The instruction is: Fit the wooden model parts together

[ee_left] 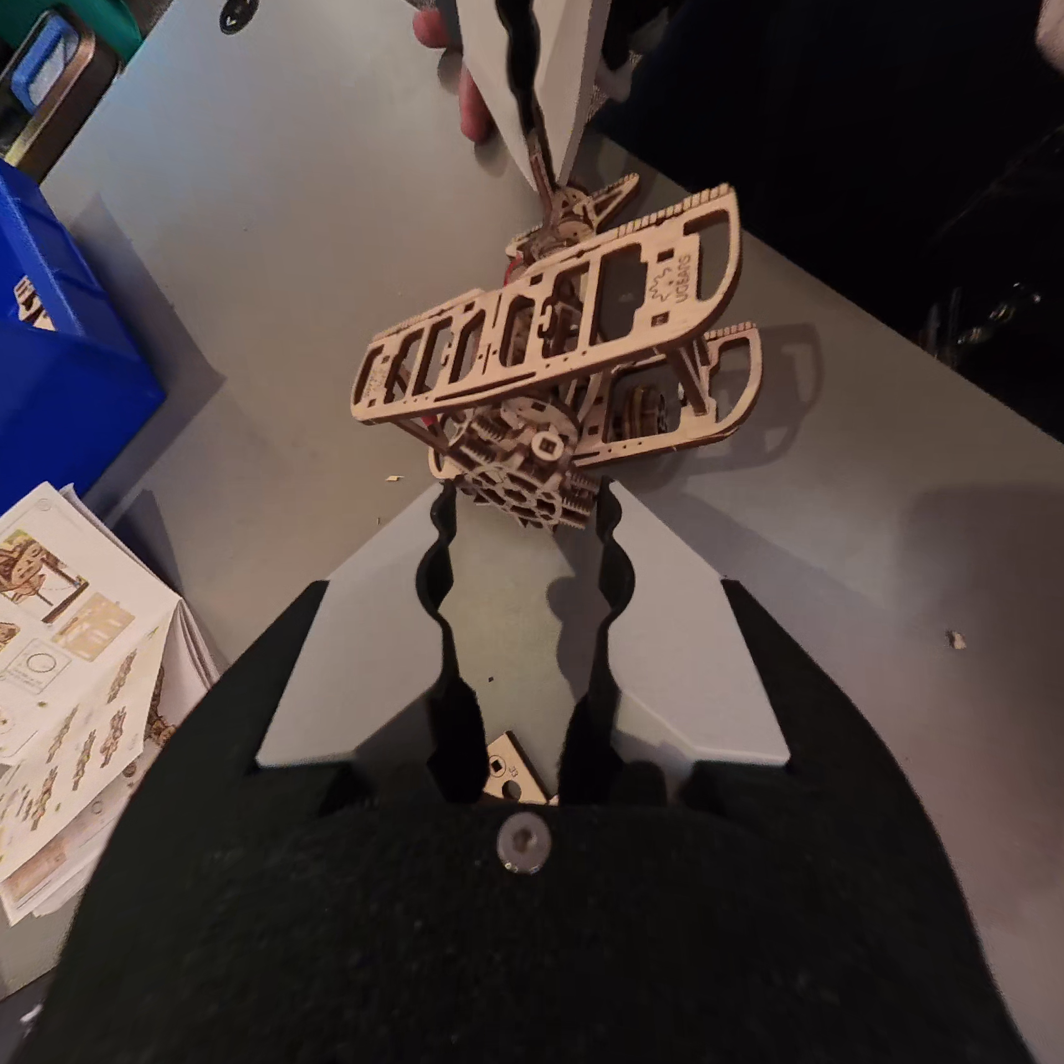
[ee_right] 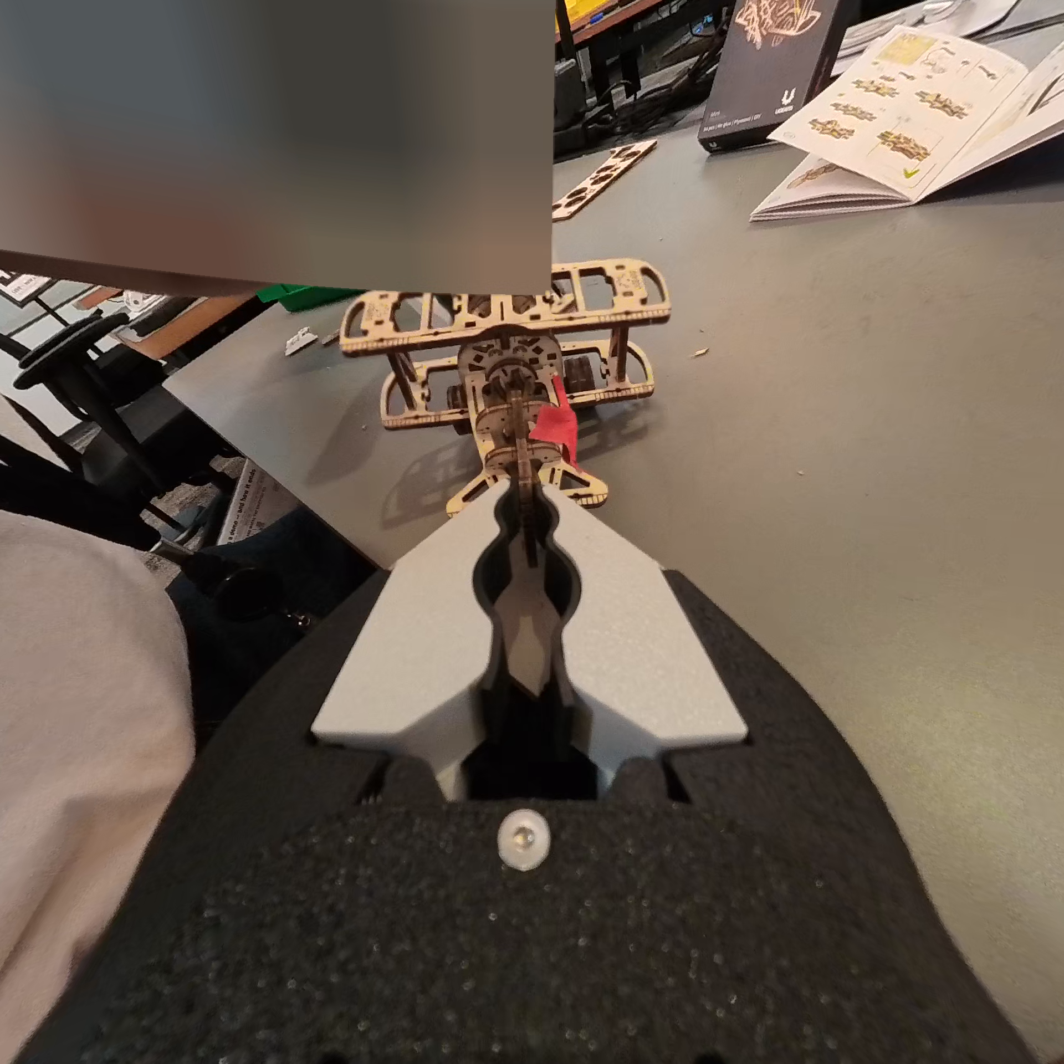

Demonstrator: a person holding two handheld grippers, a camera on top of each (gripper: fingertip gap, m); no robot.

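Pale tan wooden biplane point(ee_right: 506, 368) with red scrap point(ee_right: 555, 429) on grey table point(ee_right: 835, 460); blue bin point(ee_left: 63, 345).

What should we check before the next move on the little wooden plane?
1. Right gripper pinching the tail fin: ok, fingers closed on it.
2. Left gripper open at the nose: ok, fingers spread on either side; whether they touch it, cannot tell.
3. Plane in one piece, both wings on: ok.
4. Plane resting on the table: cannot tell, it looks tilted from the left camera.
5. Loose flat piece below the left gripper, out of the way: ok.
6. Booklet open nearby to check the step: ok.
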